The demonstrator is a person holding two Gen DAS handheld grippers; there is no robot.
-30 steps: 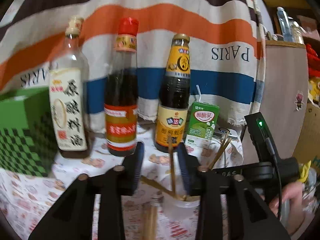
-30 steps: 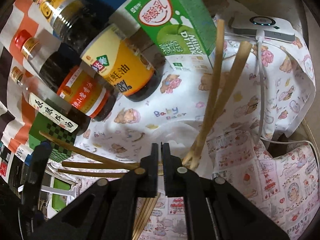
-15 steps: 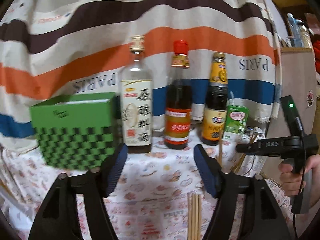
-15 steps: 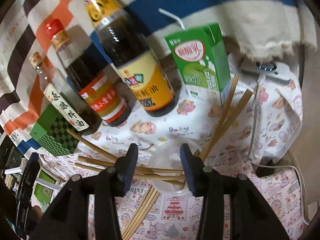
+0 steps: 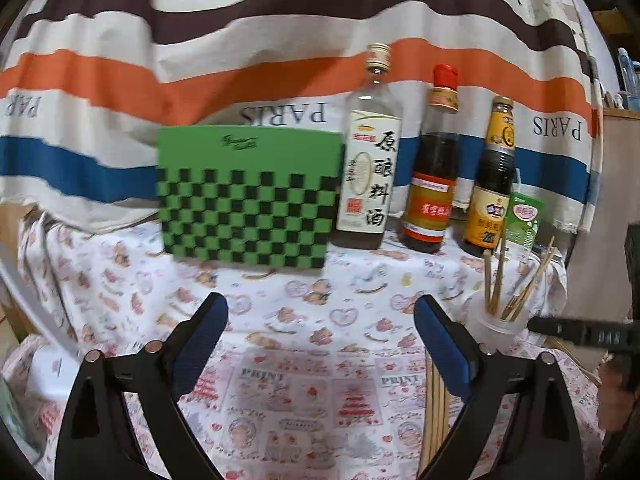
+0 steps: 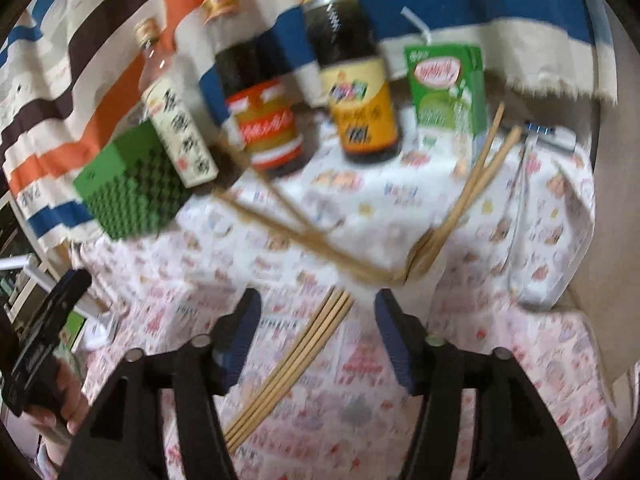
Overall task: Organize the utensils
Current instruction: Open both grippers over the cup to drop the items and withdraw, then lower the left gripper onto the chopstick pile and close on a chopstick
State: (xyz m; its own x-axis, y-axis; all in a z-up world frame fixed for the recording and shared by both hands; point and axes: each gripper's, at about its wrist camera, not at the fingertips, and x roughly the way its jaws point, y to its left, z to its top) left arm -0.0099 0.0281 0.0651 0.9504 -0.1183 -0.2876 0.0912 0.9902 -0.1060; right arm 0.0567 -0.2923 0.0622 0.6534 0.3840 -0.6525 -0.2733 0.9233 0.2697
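Note:
A clear plastic cup (image 5: 496, 322) at the table's right holds several wooden chopsticks (image 5: 498, 280) that fan outward. In the blurred right wrist view they splay left and right (image 6: 478, 178). A loose bundle of chopsticks (image 5: 436, 404) lies flat on the printed cloth in front of the cup. My left gripper (image 5: 320, 314) hovers left of the cup, its jaws opening wide with nothing between them. My right gripper (image 6: 318, 310) hangs over the loose bundle (image 6: 296, 360). Its jaws are opening and its pads touch nothing.
A green checkered box (image 5: 248, 200), three sauce bottles (image 5: 430, 184) and a green drink carton (image 5: 524, 224) line the back against a striped cloth. A white device with a cable (image 6: 548, 134) lies at the far right. The table drops off past the cup.
Both grippers backed away from the cup and their jaws spread apart. The left one swung left, bringing the green box into the middle. The chopsticks stayed in the cup.

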